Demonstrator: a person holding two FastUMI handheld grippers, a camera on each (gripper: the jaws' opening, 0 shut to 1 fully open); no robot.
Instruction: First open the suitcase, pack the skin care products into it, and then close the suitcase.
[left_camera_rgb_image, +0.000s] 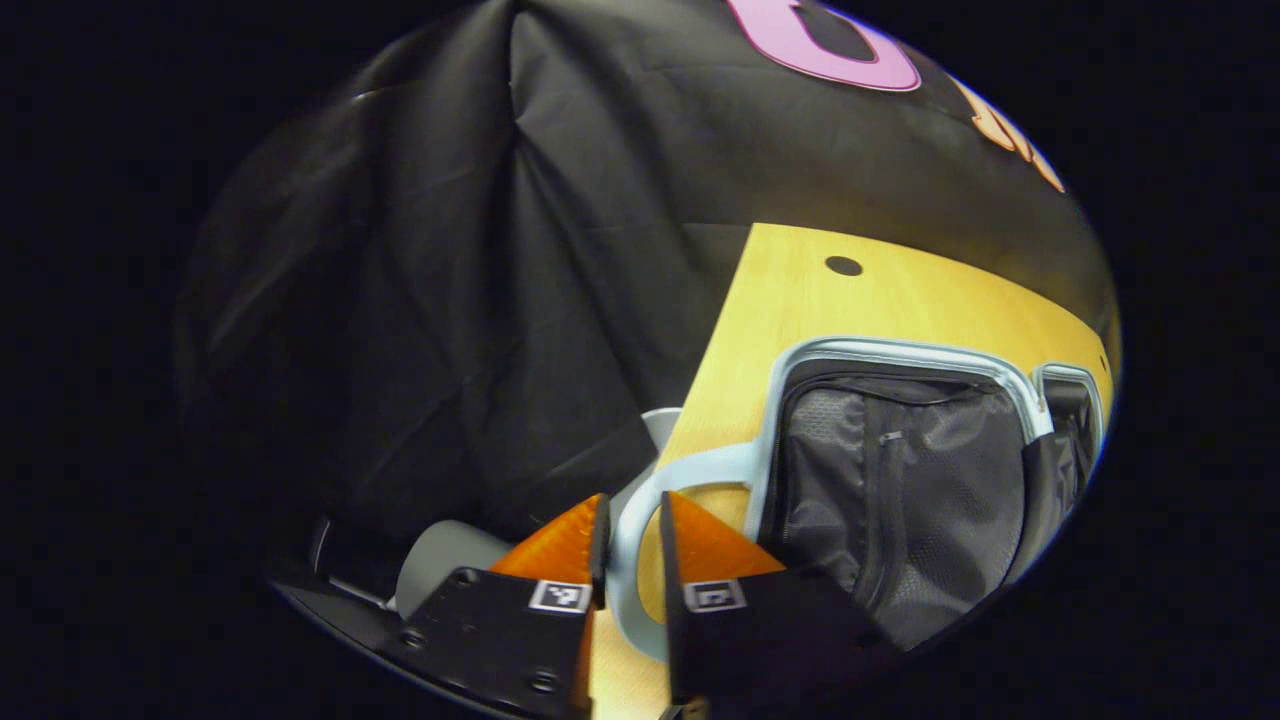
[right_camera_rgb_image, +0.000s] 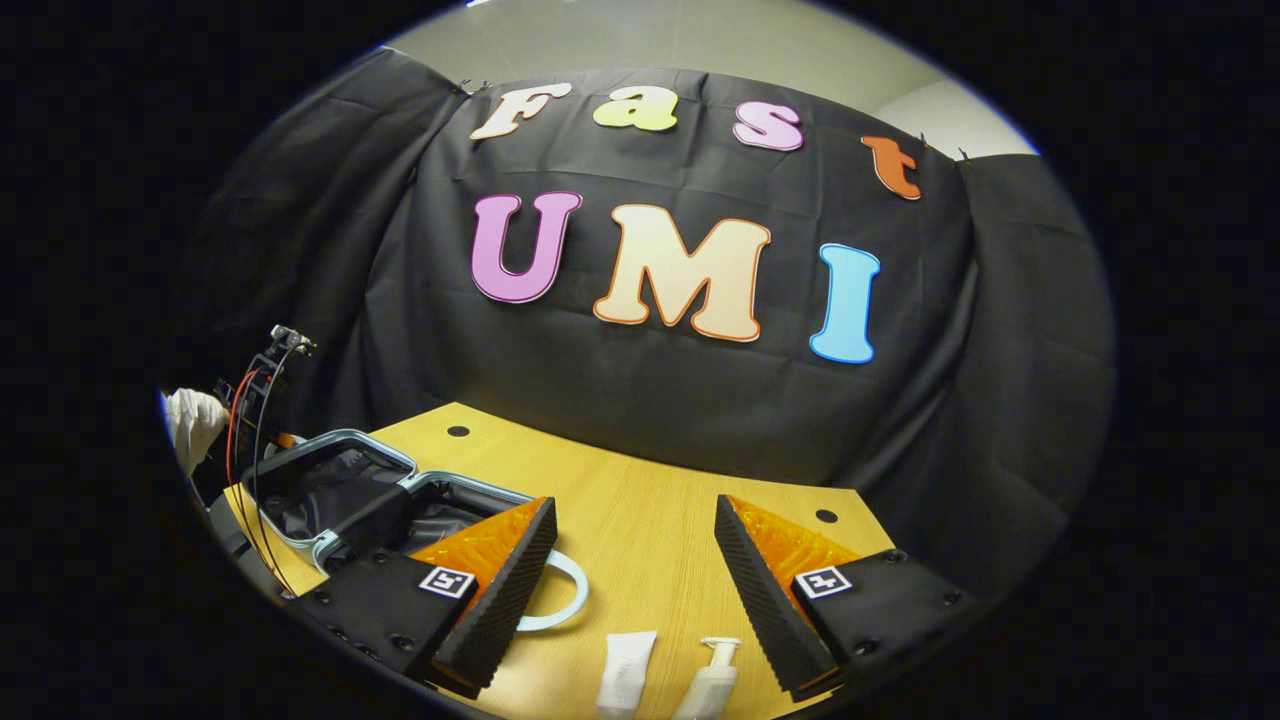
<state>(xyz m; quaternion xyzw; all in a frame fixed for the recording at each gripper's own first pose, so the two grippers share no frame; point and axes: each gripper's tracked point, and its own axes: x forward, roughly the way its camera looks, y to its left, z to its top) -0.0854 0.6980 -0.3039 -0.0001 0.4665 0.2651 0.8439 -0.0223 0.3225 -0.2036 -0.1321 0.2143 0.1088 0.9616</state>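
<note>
Already the suitcase (left_camera_rgb_image: 900, 470) lies open on the wooden table (left_camera_rgb_image: 800, 290), its dark lining showing. The left gripper (left_camera_rgb_image: 632, 560) has its fingers pinching the suitcase's pale handle loop (left_camera_rgb_image: 625, 530). The right gripper (right_camera_rgb_image: 635, 590) hovers with fingers spread wide above a white tube (right_camera_rgb_image: 625, 670) and a white pump bottle (right_camera_rgb_image: 712, 680) on the table.

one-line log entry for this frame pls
phase: packing | suitcase: open | left tool: shut on handle | right tool: open, above tube, pump bottle on table
</note>
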